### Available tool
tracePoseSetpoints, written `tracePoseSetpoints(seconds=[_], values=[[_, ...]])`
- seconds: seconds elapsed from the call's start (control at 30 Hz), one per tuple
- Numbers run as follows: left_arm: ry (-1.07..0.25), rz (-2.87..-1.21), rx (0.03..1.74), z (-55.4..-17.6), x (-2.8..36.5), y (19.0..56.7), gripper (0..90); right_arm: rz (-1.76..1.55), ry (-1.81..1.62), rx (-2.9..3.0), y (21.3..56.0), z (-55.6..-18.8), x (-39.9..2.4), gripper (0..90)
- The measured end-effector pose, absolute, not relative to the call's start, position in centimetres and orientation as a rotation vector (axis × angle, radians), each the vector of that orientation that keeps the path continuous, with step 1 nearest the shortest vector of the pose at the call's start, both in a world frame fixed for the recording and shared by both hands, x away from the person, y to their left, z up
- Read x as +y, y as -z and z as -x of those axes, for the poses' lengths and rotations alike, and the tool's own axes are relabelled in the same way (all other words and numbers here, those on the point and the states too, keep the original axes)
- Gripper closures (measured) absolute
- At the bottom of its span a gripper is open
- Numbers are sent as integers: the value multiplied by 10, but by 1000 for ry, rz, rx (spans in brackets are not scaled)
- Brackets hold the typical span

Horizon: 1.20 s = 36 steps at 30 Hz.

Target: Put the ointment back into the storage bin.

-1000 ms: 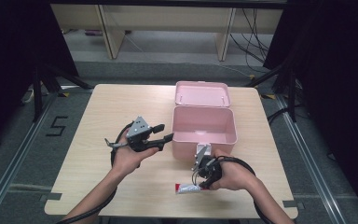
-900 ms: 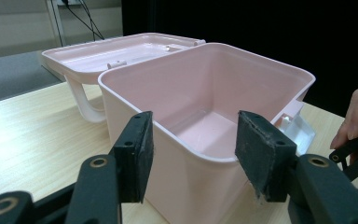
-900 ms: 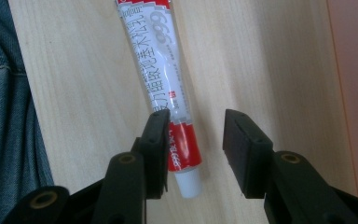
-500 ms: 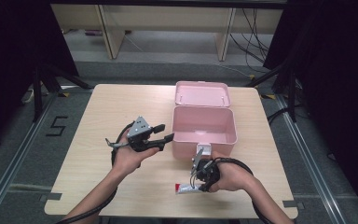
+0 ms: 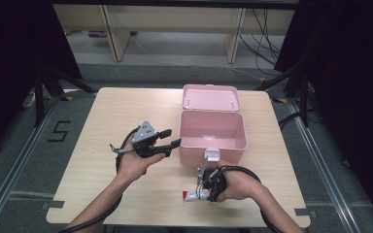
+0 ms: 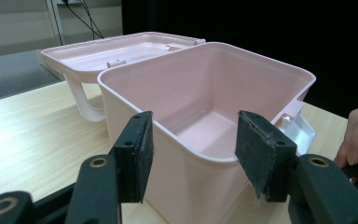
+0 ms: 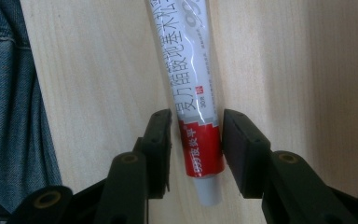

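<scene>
Tube point(image 7: 193, 88) still on bench before the open box point(image 5: 213, 130), right claw point(image 7: 196, 140) pinching it, left claw point(image 6: 193, 156) spread; lifting and boxing left.

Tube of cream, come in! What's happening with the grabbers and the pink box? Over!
Right gripper jaws straddling the tube near its cap, tube flat on table. Left gripper open, aimed at open pink box. Nothing between tube and box.

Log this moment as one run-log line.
right gripper: jaws astride tube on table, grip unconfirmed | left gripper: open, at pink box | box: lid open
</scene>
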<state>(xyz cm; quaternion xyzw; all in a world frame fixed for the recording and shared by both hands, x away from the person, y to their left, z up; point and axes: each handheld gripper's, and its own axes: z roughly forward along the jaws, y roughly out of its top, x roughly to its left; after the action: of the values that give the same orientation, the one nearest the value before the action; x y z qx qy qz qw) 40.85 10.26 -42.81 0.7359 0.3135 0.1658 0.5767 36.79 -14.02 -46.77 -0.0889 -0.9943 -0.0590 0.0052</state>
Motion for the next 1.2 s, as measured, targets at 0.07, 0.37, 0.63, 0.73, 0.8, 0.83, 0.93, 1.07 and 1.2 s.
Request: tracePoseSetpoints(seconds=[0.07,0.37,0.63,0.73,0.8,0.83,0.93,1.07,1.2], values=[[-388,-1723,734,-409,103,428,461,299,178,-3111,468,-367,-140,641],[-385,-1725,734,-408,103,429,461,252,141,-3114,473,-367,-138,668],[-387,-1724,736,-409,103,430,461,283,113,-3118,473,-363,-136,703],[-387,-1724,737,-409,103,430,461,229,133,-3120,474,-366,-137,705],[-386,-1724,736,-409,103,430,461,272,120,-3112,473,-364,-137,706],[-386,-1724,737,-409,103,430,461,235,127,-3109,474,-366,-137,707],[-384,-1724,740,-409,103,430,461,251,125,-3111,473,-364,-137,709],[-386,-1723,742,-409,104,431,461,207,152,-3104,474,-366,-138,712],[-384,-1725,741,-409,103,431,461,253,137,-3095,473,-363,-138,714]])
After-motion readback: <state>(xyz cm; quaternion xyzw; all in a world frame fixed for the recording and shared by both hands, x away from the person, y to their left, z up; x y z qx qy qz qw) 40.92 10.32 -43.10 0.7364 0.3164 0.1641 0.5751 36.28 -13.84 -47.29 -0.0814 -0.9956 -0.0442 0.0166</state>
